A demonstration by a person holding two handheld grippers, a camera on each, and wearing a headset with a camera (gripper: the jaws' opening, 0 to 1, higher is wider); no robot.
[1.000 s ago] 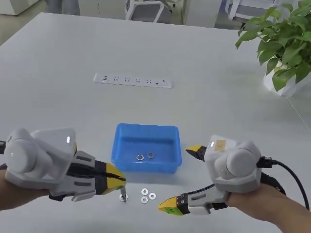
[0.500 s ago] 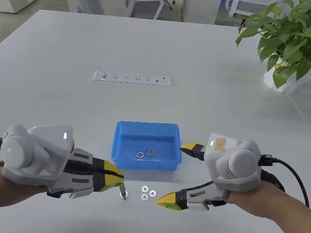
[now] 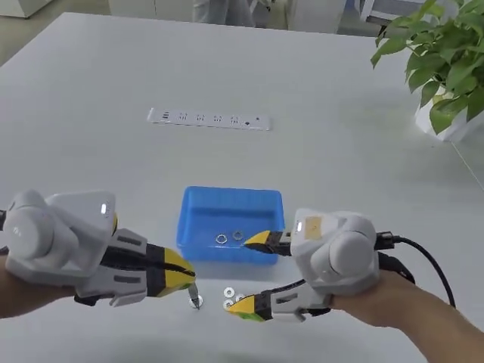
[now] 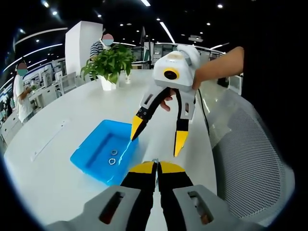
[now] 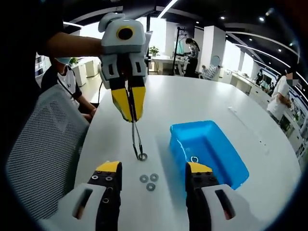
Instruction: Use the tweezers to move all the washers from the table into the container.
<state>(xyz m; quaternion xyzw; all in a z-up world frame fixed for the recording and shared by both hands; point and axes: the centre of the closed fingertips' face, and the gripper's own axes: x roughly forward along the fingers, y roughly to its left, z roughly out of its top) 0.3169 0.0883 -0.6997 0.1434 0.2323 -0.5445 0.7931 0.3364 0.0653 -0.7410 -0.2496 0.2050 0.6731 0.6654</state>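
Head view: no legible text. Markings on the strip (image 3: 208, 119) are too small to read, and the tan sticker on the right claw (image 3: 247, 274) body is blurred.

Left claw (image 3: 187, 275) is closed tight on the tweezers (image 3: 193, 293). These angle down to the surface (image 3: 91, 166), tips at a washer (image 3: 196, 302) lying flat. Can't tell whether the tips actually pinch it.

Right claw is wide open and holds nothing. One jaw tip is over the near rim of the blue container (image 3: 204, 208). The other is low, just beside the loose washers (image 3: 229, 291) in front of the container.

Right gripper view: the tweezers tips meet that one washer. Three more sit in a tight cluster close by, between the claw's two spread jaws as seen there. All four are on the surface, just outside the container's near side.

Left gripper view: own jaws are pressed together on the tweezers, with the right claw spread open opposite.

Two washers are already inside the container, side by side near its front wall. Plant (image 3: 446, 53) is at the far right edge.
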